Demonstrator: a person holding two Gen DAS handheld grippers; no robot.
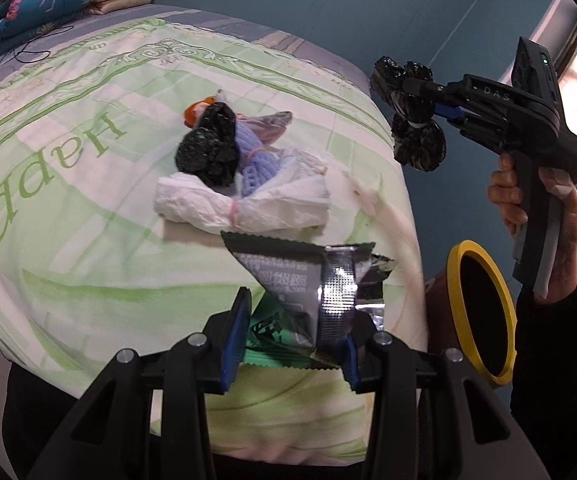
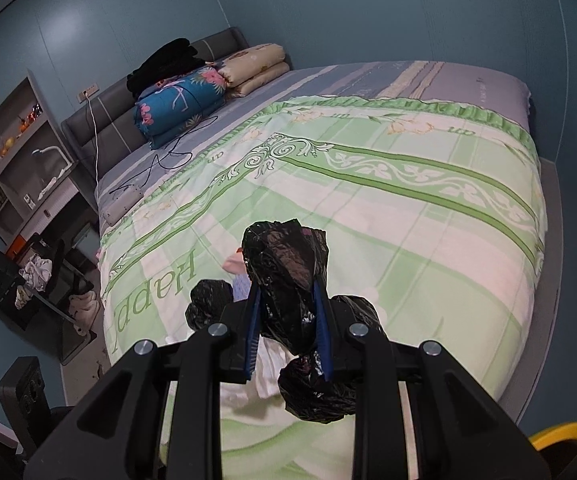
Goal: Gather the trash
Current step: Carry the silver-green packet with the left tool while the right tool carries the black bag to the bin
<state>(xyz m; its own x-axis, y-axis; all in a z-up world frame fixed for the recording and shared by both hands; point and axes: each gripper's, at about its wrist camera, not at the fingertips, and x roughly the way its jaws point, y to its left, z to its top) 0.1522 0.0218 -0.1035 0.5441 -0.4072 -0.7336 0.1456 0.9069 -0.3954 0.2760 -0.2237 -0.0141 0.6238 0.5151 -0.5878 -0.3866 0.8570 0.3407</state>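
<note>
My left gripper [image 1: 288,312] is shut on a green and silver snack wrapper [image 1: 308,280], held above the near edge of the bed. My right gripper [image 2: 286,304] is shut on a crumpled black plastic bag [image 2: 284,276]; in the left wrist view the right gripper [image 1: 428,104] holds that bag [image 1: 408,116] in the air past the bed's right edge, above the bin. More trash lies on the quilt: a black bag [image 1: 208,148], a purple net [image 1: 256,152], an orange item [image 1: 196,114] and a white bag [image 1: 240,204]. The yellow-rimmed bin [image 1: 484,312] stands right of the bed.
The bed carries a green and white quilt [image 2: 388,220] with folded blankets [image 2: 192,96] and a black cable [image 2: 168,152] at the headboard end. Shelves [image 2: 20,152] and clutter stand to the left of the bed. The bin's yellow rim [image 2: 560,436] shows at lower right.
</note>
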